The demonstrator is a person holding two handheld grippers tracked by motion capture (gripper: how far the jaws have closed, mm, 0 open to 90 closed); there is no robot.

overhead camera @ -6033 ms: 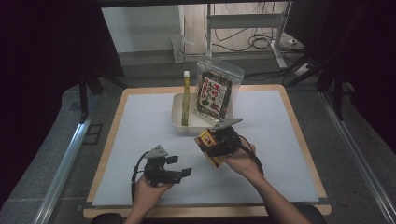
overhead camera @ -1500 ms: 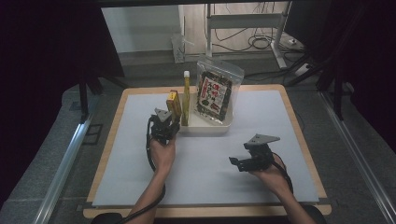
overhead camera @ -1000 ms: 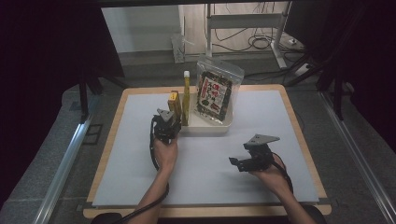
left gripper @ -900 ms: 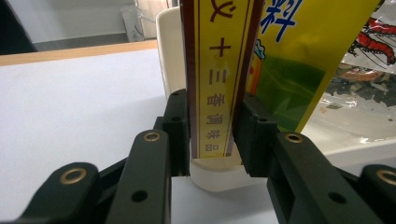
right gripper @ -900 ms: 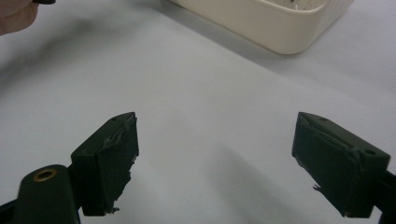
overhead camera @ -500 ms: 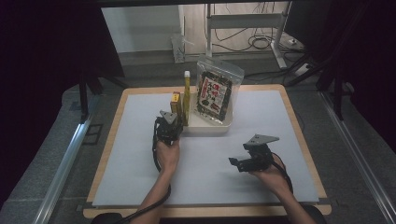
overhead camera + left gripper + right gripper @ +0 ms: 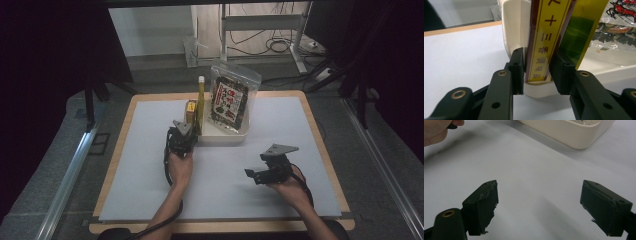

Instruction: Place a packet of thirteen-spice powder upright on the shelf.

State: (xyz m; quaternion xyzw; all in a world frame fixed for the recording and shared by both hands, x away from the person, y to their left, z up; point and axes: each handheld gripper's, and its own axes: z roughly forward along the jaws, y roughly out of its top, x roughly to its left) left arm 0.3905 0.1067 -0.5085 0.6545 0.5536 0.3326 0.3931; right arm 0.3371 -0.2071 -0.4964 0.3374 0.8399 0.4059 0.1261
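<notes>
A tall yellow box (image 7: pixel 190 111) with maroon edges stands upright in the left corner of the white tub (image 7: pixel 222 140), beside a slim green bottle (image 7: pixel 200 102) and a clear snack bag (image 7: pixel 229 100). My left gripper (image 7: pixel 185 129) is at that corner. In the left gripper view its jaws (image 7: pixel 537 70) straddle the yellow box (image 7: pixel 544 45) and the tub wall (image 7: pixel 511 25). They have just been opening, and thin gaps show at the pads. My right gripper (image 7: pixel 251 175) hovers open over the mat at the front right, with nothing between its fingertips (image 7: pixel 539 202).
The tub stands at the back middle of a grey mat (image 7: pixel 140 175) on a wooden-edged table (image 7: pixel 112 170). The tub's corner (image 7: pixel 574 135) and the other hand (image 7: pixel 439 128) appear in the right gripper view. Beyond the table are a desk frame and cables.
Six seconds ago the right gripper held the yellow box near the tub; now the box stands in the tub with the left gripper around it. The left gripper has drawn back slightly.
</notes>
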